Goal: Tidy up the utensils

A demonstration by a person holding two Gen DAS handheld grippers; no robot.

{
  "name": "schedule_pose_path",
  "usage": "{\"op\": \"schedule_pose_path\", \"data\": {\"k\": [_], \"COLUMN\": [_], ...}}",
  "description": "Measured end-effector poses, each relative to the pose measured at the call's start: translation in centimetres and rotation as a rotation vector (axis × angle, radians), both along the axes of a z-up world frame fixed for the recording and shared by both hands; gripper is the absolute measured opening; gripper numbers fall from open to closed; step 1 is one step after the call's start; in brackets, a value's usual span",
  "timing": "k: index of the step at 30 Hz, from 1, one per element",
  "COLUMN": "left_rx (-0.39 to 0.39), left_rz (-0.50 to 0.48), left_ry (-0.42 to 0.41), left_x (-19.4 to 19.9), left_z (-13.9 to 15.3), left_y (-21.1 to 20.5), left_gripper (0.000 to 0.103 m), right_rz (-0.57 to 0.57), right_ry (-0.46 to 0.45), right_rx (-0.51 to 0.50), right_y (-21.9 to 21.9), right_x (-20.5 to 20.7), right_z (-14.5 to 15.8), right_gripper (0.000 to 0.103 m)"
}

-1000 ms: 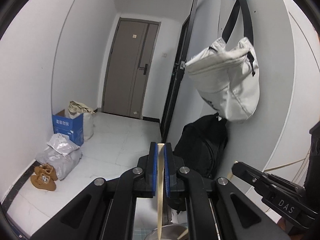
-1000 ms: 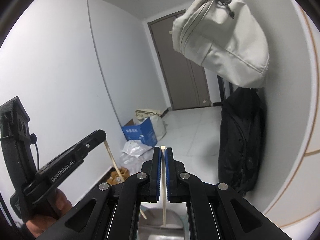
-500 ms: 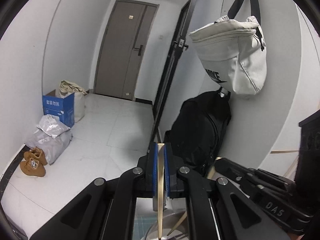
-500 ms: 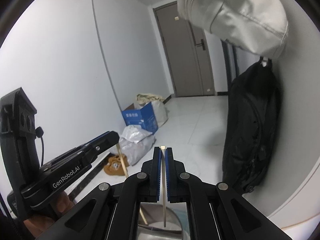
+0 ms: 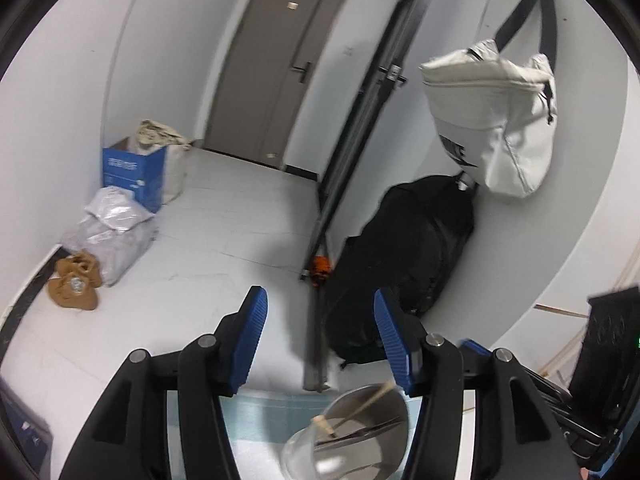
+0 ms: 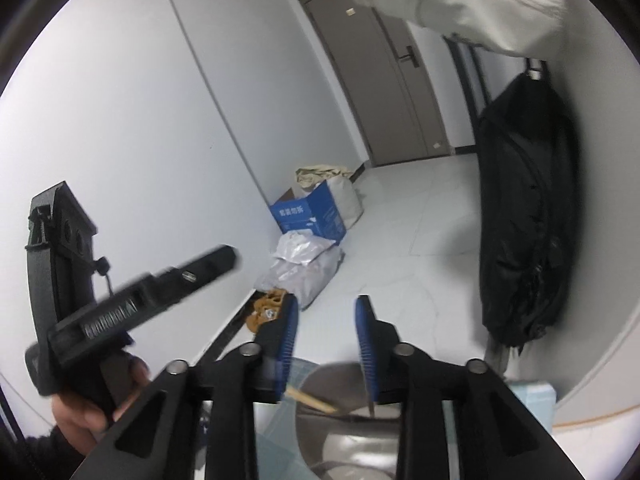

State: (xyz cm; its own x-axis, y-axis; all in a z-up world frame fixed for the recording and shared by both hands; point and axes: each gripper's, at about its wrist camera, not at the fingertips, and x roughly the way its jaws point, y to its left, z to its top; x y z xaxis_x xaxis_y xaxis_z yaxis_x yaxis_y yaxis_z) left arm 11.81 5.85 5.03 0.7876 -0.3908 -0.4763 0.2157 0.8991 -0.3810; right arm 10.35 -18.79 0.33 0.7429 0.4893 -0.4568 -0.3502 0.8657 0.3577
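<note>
White tiled floor point(image 5: 224, 248) runs open from the grippers toward the closed grey door point(image 5: 276, 68) at the far end. Its left margin is taken up by a blue box point(image 5: 134, 174), grey plastic bags point(image 5: 112, 232) and tan shoes point(image 5: 74, 286) against the wall. A black bag point(image 5: 408, 256) and a hanging white bag point(image 5: 496, 116) line the right wall. The middle strip stays free.

Left gripper point(image 5: 318, 334): blue pads spread apart, nothing between them, grasping nothing. Its jaws have just been opening. Directly below it sits a steel bowl point(image 5: 360, 444) on a pale blue mat point(image 5: 272, 416). Two wooden chopsticks point(image 5: 362, 404) lie tilted inside the bowl, their upper ends leaning near the rim.

Right gripper point(image 6: 326, 340): pads parted, gap empty, likewise released. Its jaws have also just been opening. The same bowl point(image 6: 348, 436) lies under it, with a chopstick point(image 6: 310, 399) slanting in at the near-left rim, by the left pad; whether it touches the pad cannot be told. In the right wrist view, the person's hand point(image 6: 86, 412) grips the left tool's handle at lower left.

Change from a second ago: each gripper then pinched one chopstick upright between shut pads. Both sticks are now out of the pads and in the bowl. More of the bowl is in view in both cameras.
</note>
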Motion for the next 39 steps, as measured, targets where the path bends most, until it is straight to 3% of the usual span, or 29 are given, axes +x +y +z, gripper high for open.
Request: {"op": "schedule_pose_path", "data": {"k": [7, 11, 15, 20, 24, 39], "left_rx": [0.068, 0.093, 0.114, 0.138, 0.163, 0.235], "left_rz": [0.059, 0.087, 0.095, 0.103, 0.116, 0.119], "left_ry": [0.007, -0.009, -0.031, -0.033, -0.055, -0.020], "left_x": [-2.9, -4.6, -6.5, -8.4, -10.0, -12.6], "left_z": [0.8, 1.1, 1.5, 1.6, 1.3, -2.8], "left_y": [0.1, 0.0, -0.4, -0.9, -1.3, -1.9], "left_gripper": [0.052, 0.067, 0.068, 0.069, 0.078, 0.080], "right_rz": [-0.063, -0.083, -0.093, -0.096, -0.099, -0.125], "right_ry": [0.025, 0.015, -0.016, -0.044, -0.045, 0.011], "right_rx": [0.025, 0.048, 0.048, 0.040, 0.035, 0.006], "right_y": [-2.3, -3.1, -3.0, -2.3, -2.1, -1.5], "right_x": [-3.4, -5.5, -7.9, -10.6, -11.9, -14.4], "right_z": [-0.5, 0.1, 0.7, 0.8, 0.4, -4.5], "right_gripper": [0.043, 0.046, 0.060, 0.069, 0.074, 0.081]}}
